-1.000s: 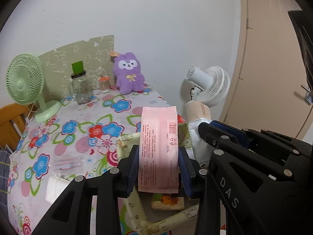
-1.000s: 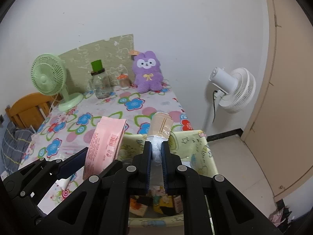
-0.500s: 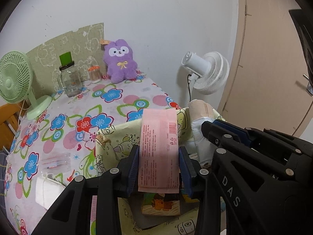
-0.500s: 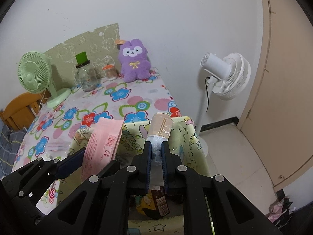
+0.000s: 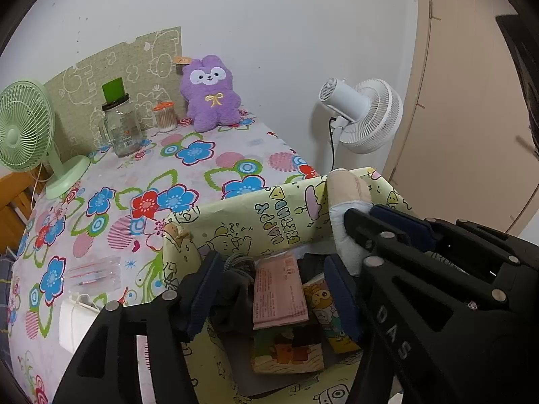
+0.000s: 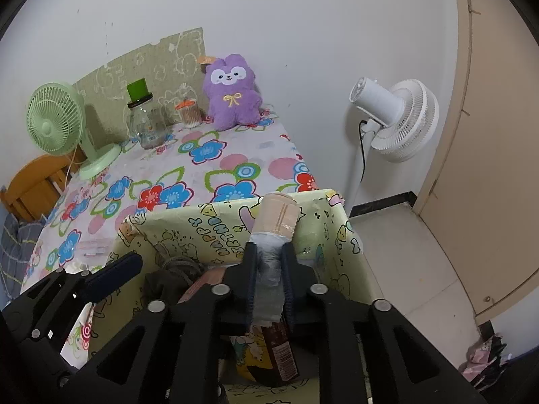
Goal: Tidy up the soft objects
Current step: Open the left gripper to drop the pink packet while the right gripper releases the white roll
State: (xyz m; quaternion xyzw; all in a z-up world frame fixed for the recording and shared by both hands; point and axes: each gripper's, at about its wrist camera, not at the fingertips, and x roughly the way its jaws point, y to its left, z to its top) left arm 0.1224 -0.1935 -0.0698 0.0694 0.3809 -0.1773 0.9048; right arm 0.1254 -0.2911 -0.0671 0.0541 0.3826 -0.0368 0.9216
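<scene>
Two grippers hang over the open yellow-green cartoon-print box (image 5: 279,225) that stands against the edge of the flowered table (image 5: 202,165), and the step in hand looks like the drop: both soft packs going into the box. The left gripper (image 5: 273,296) has its jaws opening, wide apart now and touching nothing; the pink tissue pack (image 5: 279,294) lies loose below, flat and rectangular with printed text, atop other packets and beside a dark cloth (image 5: 235,289). The right gripper (image 6: 269,279) is opening too, yet its pads are narrow and appear to touch the wrapped roll (image 6: 273,235) between them, a soft cylinder with a beige top and crinkled clear film, tilted above the box's far wall. Next, judging by this, the right jaws need to part further so the roll falls inside, then both hands lift clear.
</scene>
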